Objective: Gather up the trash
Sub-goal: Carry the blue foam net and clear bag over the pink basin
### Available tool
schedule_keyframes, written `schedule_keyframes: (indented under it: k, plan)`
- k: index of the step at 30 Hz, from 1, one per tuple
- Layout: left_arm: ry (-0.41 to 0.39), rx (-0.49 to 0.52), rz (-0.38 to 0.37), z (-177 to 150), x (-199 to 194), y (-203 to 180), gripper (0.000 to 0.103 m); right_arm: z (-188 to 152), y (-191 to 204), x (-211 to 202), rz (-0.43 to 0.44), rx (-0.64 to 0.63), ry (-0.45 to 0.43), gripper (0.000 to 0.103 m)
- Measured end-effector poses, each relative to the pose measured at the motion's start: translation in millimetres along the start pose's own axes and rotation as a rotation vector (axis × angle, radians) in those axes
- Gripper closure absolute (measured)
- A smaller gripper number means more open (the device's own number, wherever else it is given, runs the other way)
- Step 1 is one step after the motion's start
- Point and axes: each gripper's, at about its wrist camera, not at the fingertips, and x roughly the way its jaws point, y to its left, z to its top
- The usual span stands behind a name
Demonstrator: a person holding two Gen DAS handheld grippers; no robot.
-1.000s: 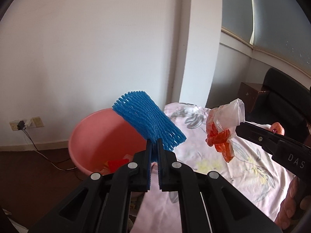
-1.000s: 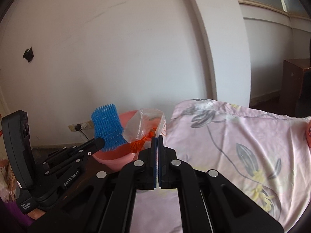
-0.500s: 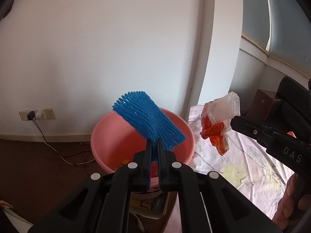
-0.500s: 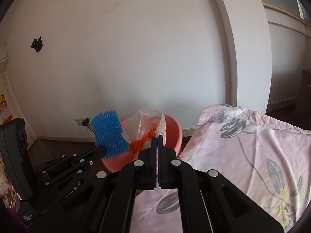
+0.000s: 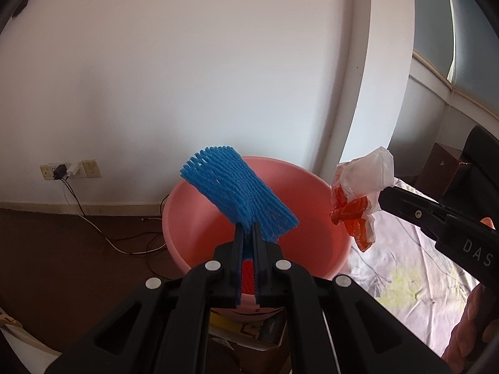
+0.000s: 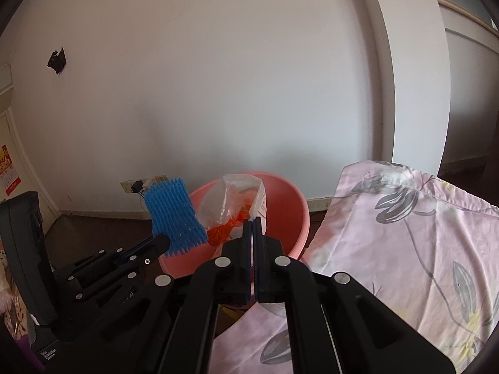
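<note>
**Me:** Since a second ago both my grippers have swung off the bedspread toward the pink basin (image 5: 312, 187), which now sits square ahead of the left one, not off to its left side.

**You:** What are you carrying?

**Me:** My left gripper (image 5: 248, 233) is clenched on the blue foam net (image 5: 237, 193). My right gripper (image 6: 252, 227) is clamped on the clear plastic bag (image 6: 230, 196), which has something orange bunched inside.

**You:** Where do they sit relative to the basin?

**Me:** The net is over the basin's opening, as far as the left wrist view tells. Its long axis tilts up and to the left from the jaws, so the free end leans toward the far wall. The bag is less settled: from the left view it hangs at the basin's right rim, toward the flowered bedspread (image 6: 405, 233). From the right view it lines up with the bowl, but I can't judge the depth.

**You:** So which goes first?

**Me:** My guess is the left is better placed to let go. The right probably wants a little more travel leftward, so the bag doesn't land on the bed.

**You:** And the count?

**Me:** One basin, one net, one bag, two grippers. Something red (image 5: 248, 272) already lies in the basin, seen between my left fingers.
</note>
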Motion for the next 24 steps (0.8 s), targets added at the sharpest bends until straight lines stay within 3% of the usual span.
schedule_keyframes:
  k: [24]
  plan:
    - [0.099, -0.040, 0.030, -7.7, 43.7, 21.0, 0.099, -7.1, -0.7, 57.3, -0.025, -0.013, 0.122, 0.102]
